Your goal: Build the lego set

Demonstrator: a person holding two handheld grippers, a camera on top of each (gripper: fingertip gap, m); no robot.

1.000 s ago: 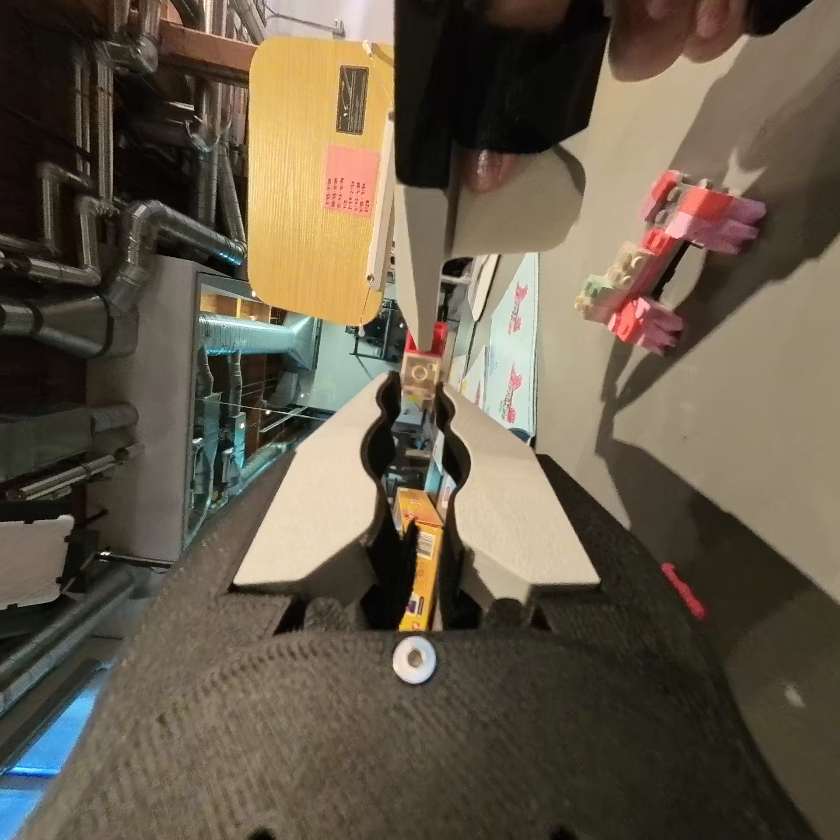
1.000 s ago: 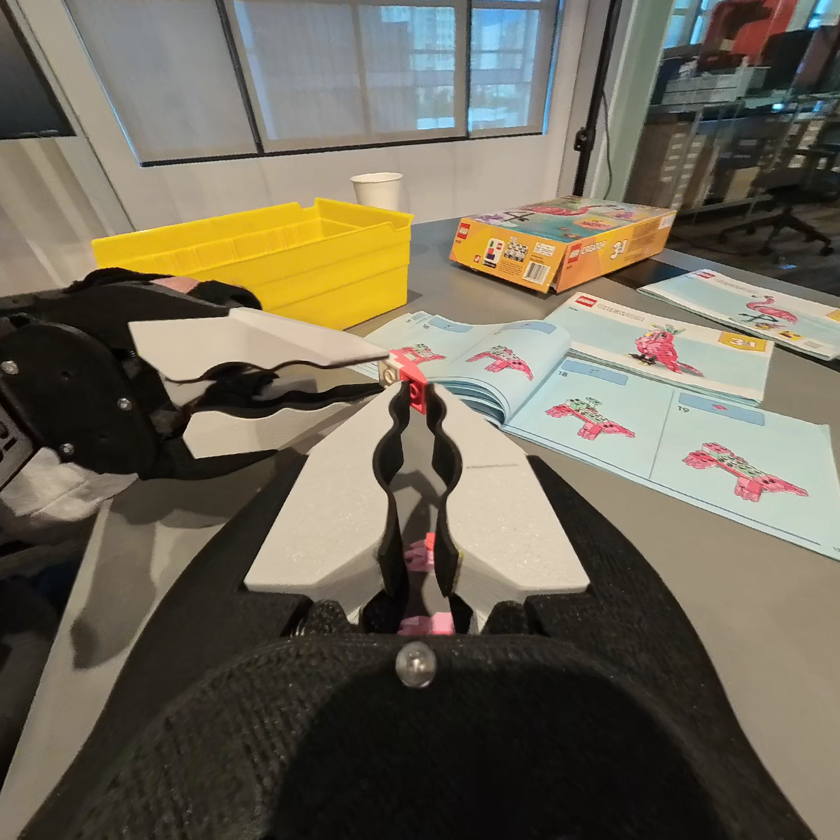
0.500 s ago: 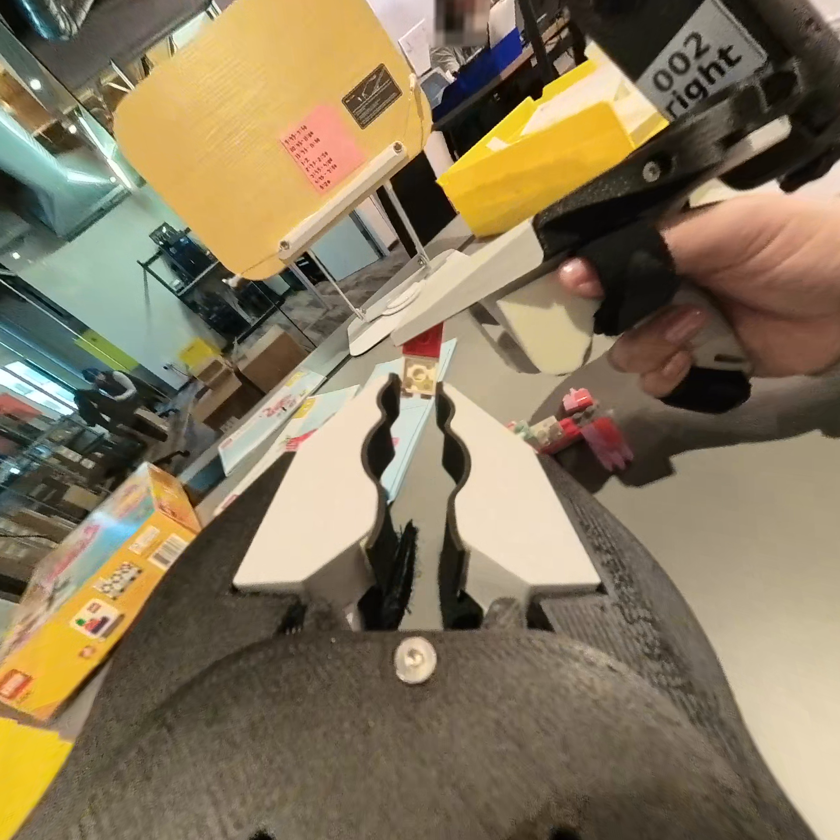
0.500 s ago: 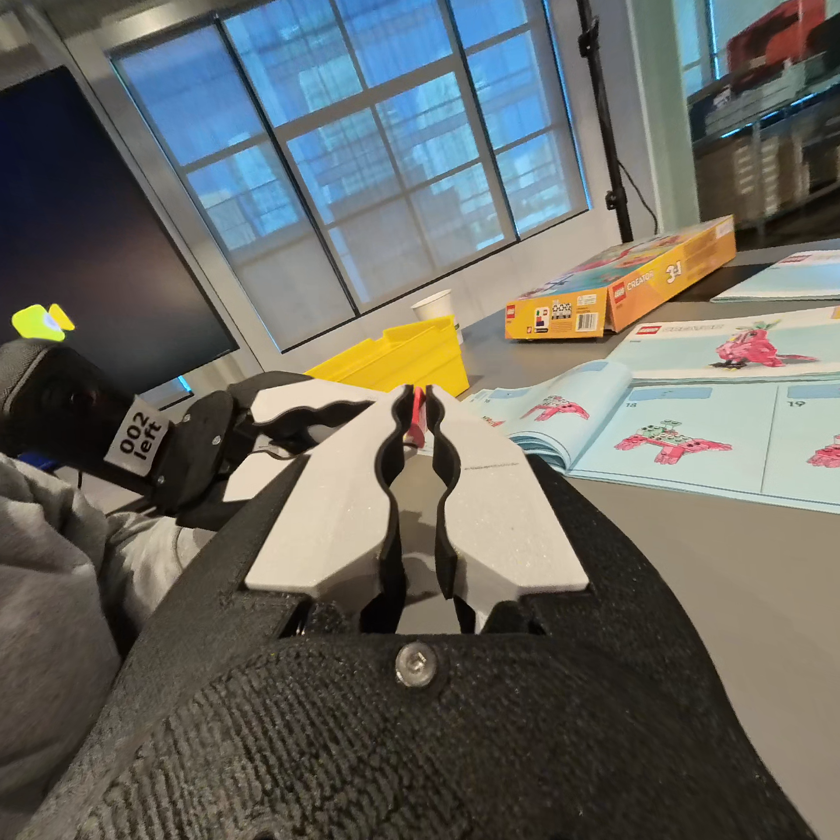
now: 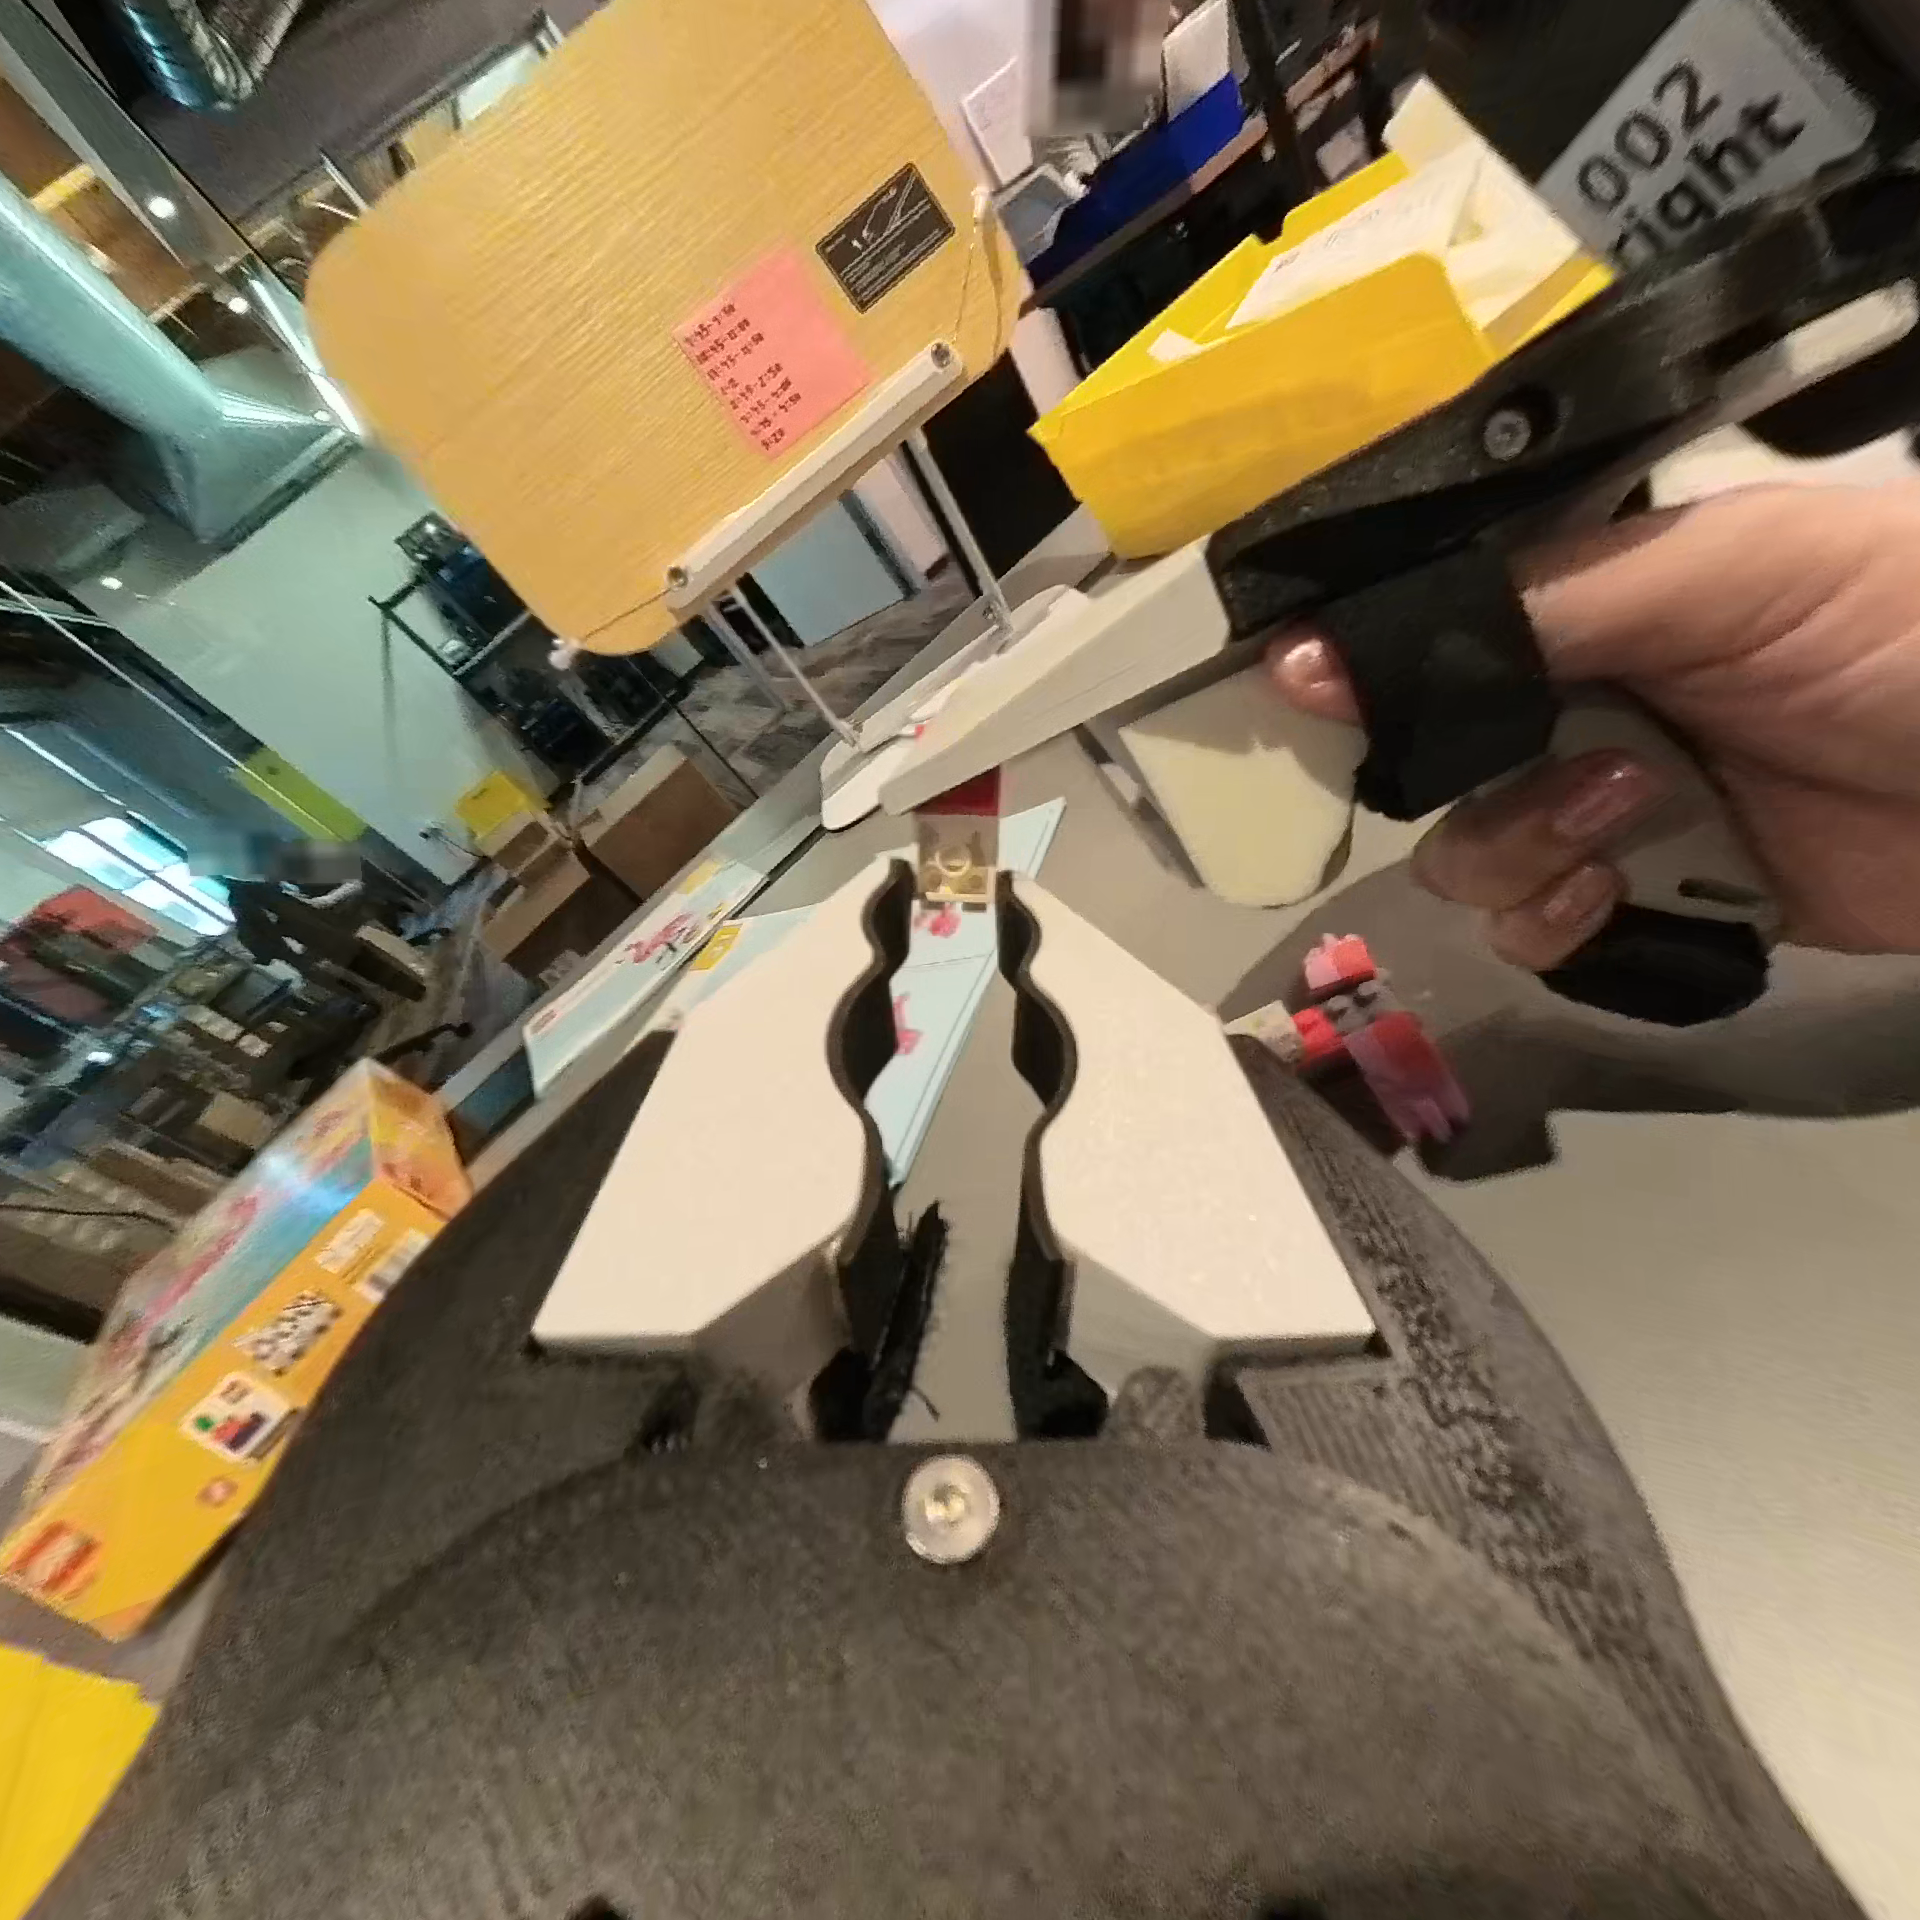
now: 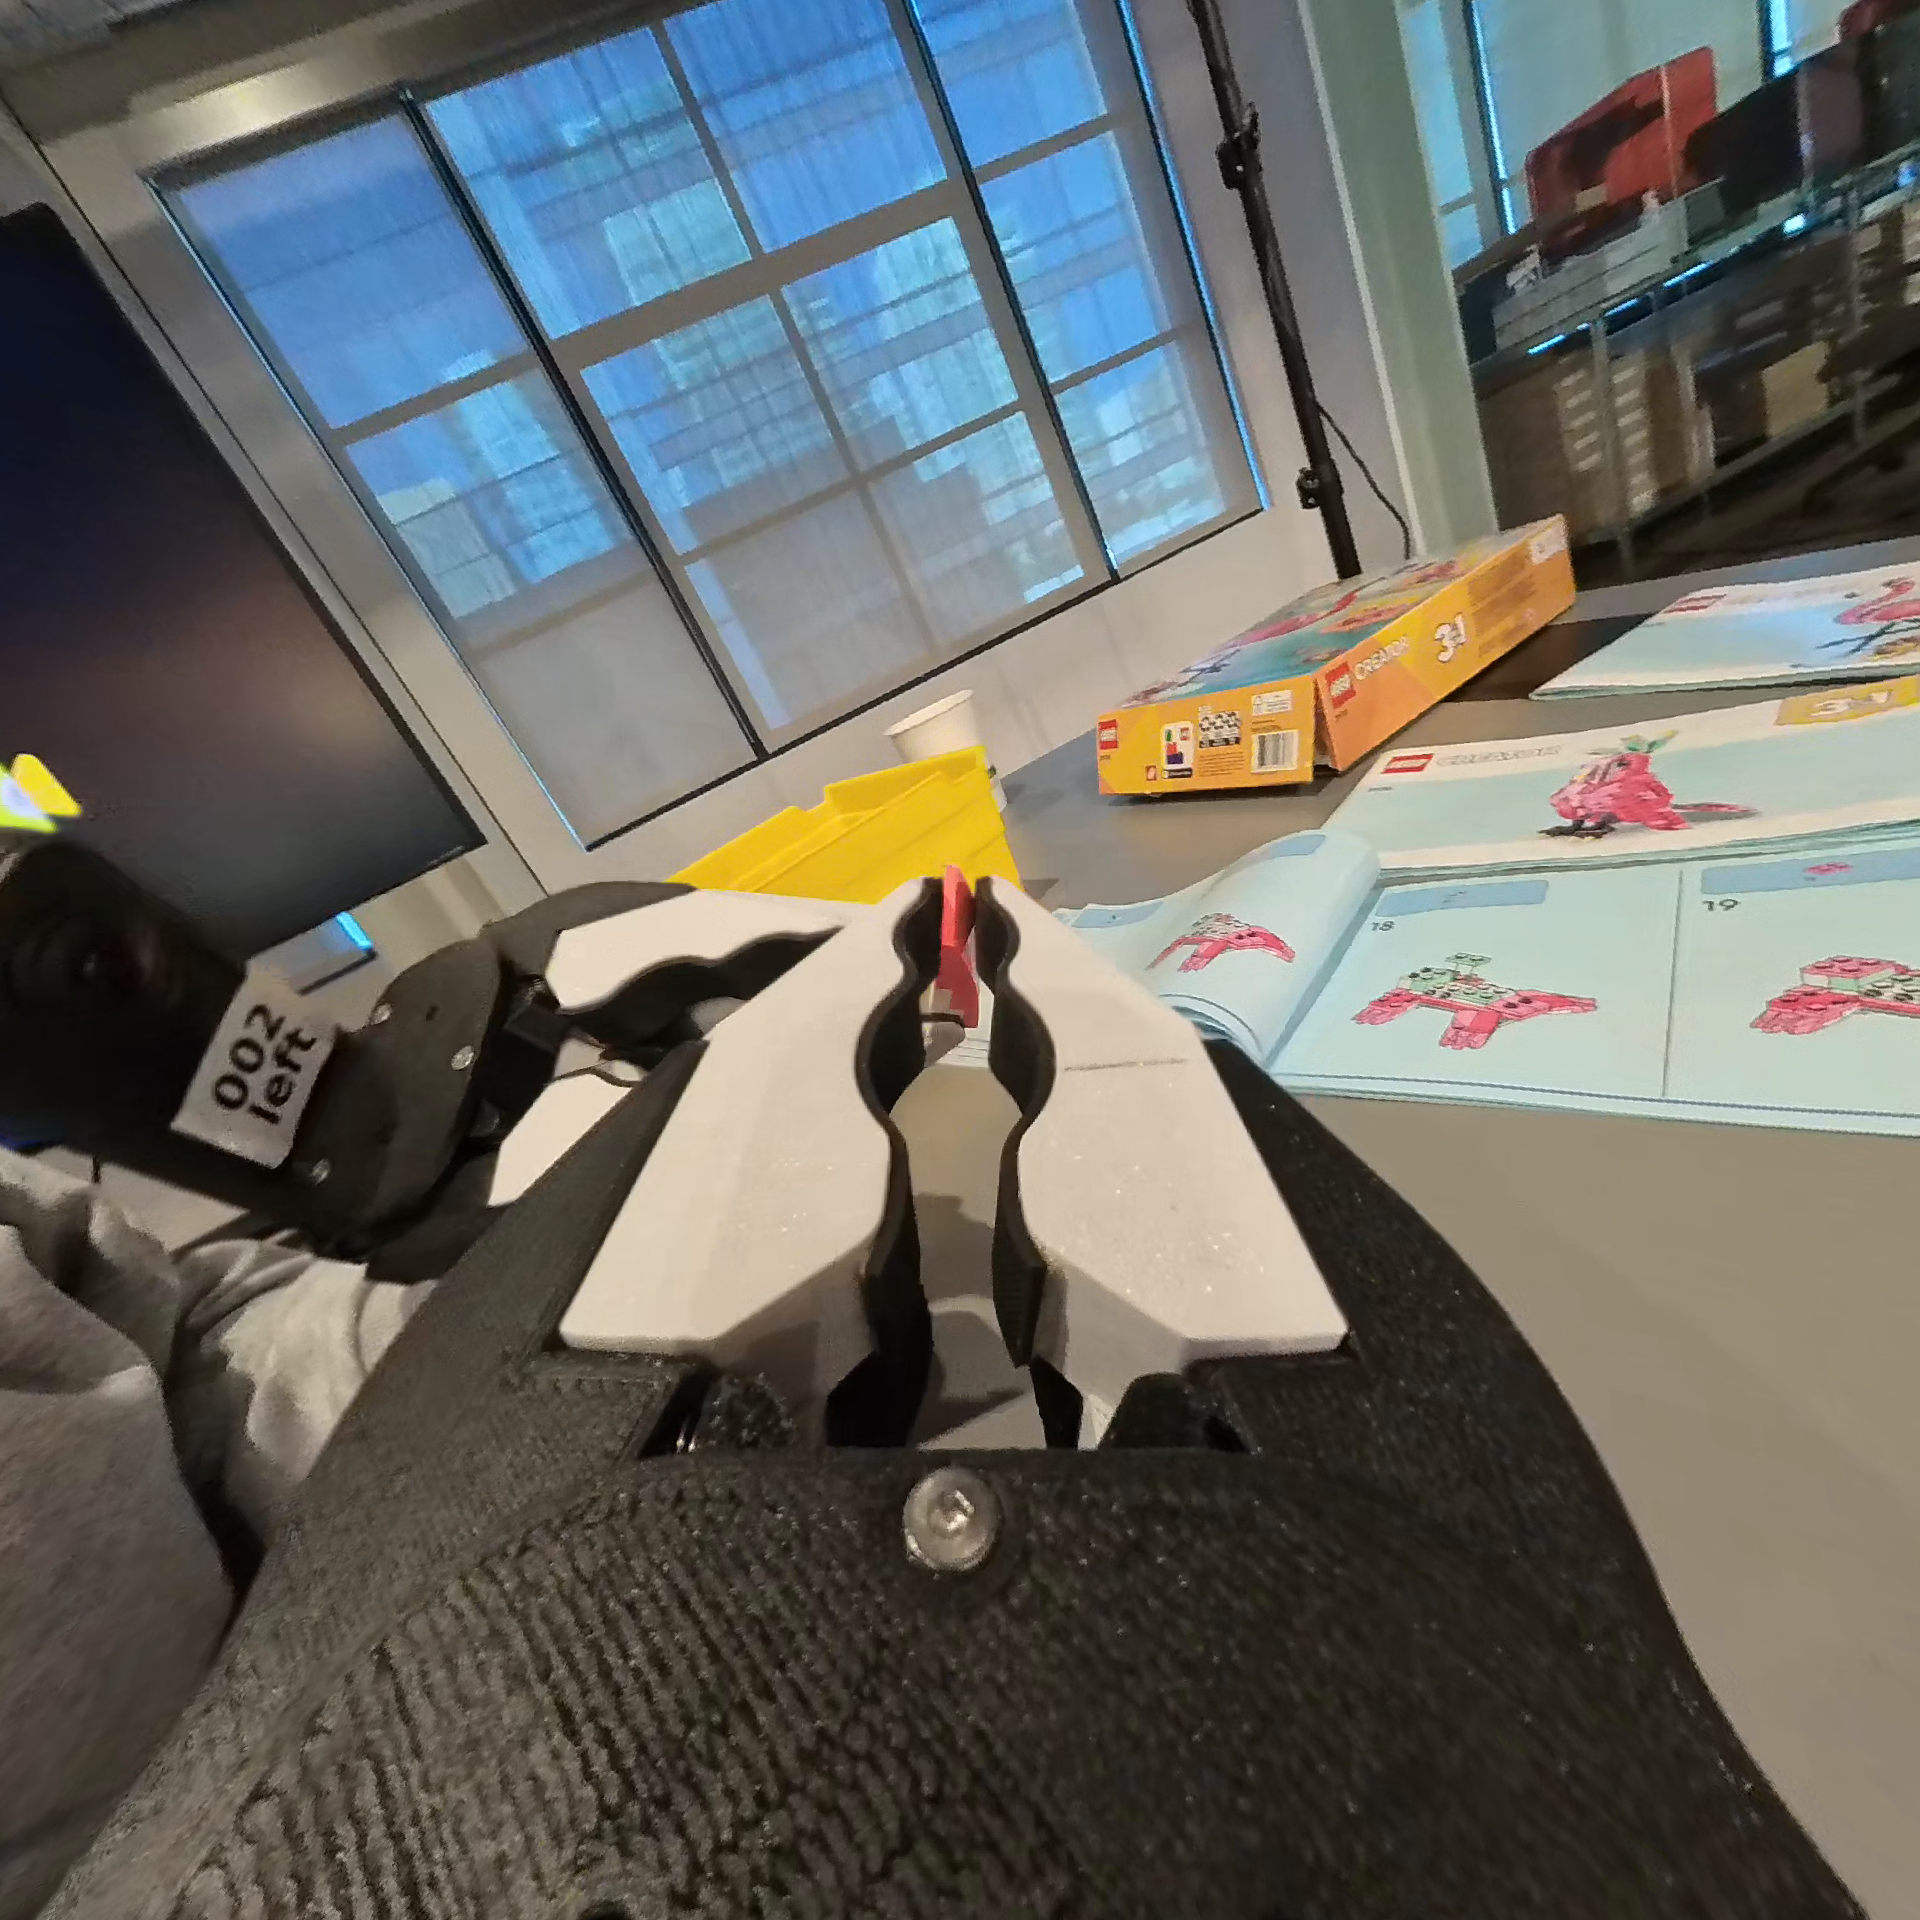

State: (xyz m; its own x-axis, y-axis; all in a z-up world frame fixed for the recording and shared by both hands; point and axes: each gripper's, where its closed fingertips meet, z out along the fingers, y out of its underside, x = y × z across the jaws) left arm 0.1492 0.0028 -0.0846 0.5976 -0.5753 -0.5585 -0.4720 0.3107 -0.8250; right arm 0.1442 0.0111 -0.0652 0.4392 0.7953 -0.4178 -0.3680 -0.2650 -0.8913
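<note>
Left hand-held gripper [image 5: 954, 883]: closed on a small tan studded lego plate [image 5: 954, 871], pinched at the tips.
Right hand-held gripper [image 6: 954, 894]: closed on a thin red lego piece [image 6: 956, 951], edge-on.
Where: both pieces meet in the air above the grey surface [image 5: 1662, 1299]; the pink-and-red part-built lego model [image 5: 1371, 1023] stands beyond.
Doing it well: likely square studs, then press straight without twisting.
</note>
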